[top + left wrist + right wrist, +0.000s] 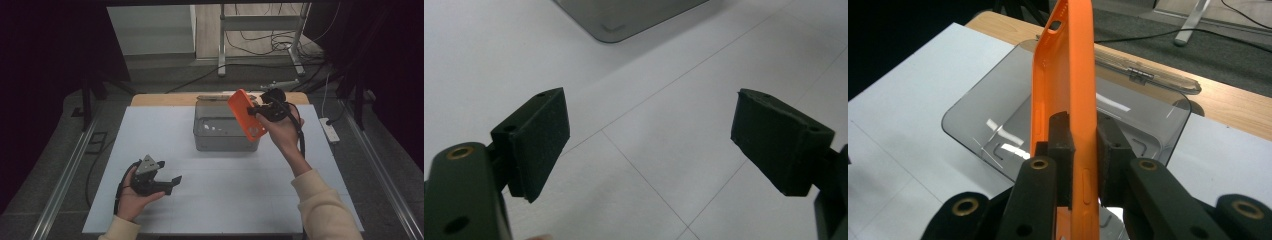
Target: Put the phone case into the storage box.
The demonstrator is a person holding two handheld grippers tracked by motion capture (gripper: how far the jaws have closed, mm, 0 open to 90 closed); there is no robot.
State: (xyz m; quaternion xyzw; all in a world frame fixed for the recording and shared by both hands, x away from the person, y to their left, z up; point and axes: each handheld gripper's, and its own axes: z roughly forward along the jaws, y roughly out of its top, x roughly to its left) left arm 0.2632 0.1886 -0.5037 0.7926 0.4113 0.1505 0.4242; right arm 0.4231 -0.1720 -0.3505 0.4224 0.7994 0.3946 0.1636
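Observation:
An orange phone case [246,114] hangs tilted in the air over the right part of a clear grey plastic box [223,132]. My right gripper [259,111] is shut on it. In the right gripper view the orange phone case [1069,90] stands edge-on between the two black pads [1061,145], with the open box [998,125] below it. My left gripper [169,182] rests low over the white table near the front left, open with nothing between its jaws. The left gripper [649,142] has its pads wide apart over the bare white surface.
The box's clear lid [212,98] lies open behind it on the wooden table edge [165,99]. The white tabletop [235,190] spreads around the box. A power strip [331,131] sits at the right edge. A metal stand [260,30] and cables are on the floor beyond.

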